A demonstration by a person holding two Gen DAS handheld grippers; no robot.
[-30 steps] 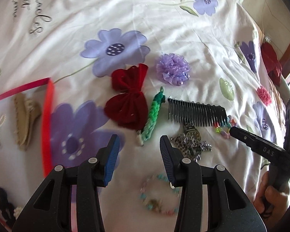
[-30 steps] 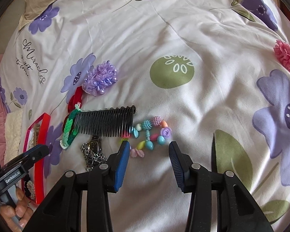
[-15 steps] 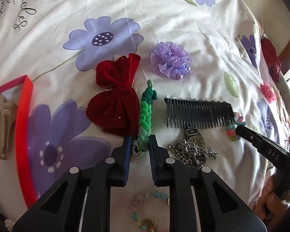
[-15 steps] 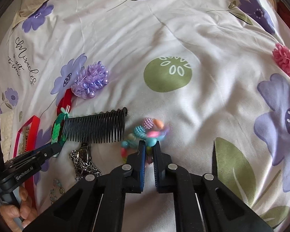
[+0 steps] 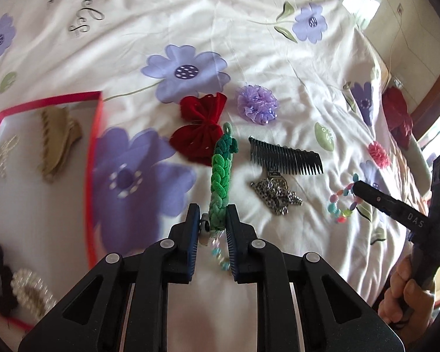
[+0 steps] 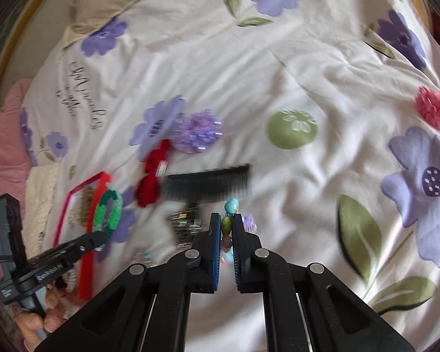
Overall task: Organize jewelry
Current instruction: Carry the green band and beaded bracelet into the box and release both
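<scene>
My left gripper [image 5: 211, 220] is shut on the near end of a green braided bracelet [image 5: 221, 173], which stands up off the floral bedsheet; from the right wrist it shows as a green loop [image 6: 108, 211]. My right gripper [image 6: 226, 228] is shut on a colourful bead bracelet [image 6: 230, 206], seen hanging in the left wrist view [image 5: 341, 202]. A red-rimmed tray [image 5: 95, 152] at the left holds a beige claw clip [image 5: 57, 143], a pearl clip [image 5: 29, 292] and a dark scrunchie. On the sheet lie a red bow [image 5: 201, 132], a purple flower clip [image 5: 256, 104], a black comb [image 5: 287, 158] and a metal chain watch [image 5: 275, 192].
Another pastel bead bracelet [image 5: 218, 253] lies below the left jaws. A pink pompom [image 5: 378, 154] and a red item [image 5: 397, 114] sit at the right. A person's hand [image 5: 402, 293] holds the right gripper. A pink pillow [image 6: 3, 135] borders the bed.
Both grippers went from open to shut, the left on the green braided bracelet, the right on the bead bracelet. Both bracelets have since been lifted off the sheet, and the tray is back in view.
</scene>
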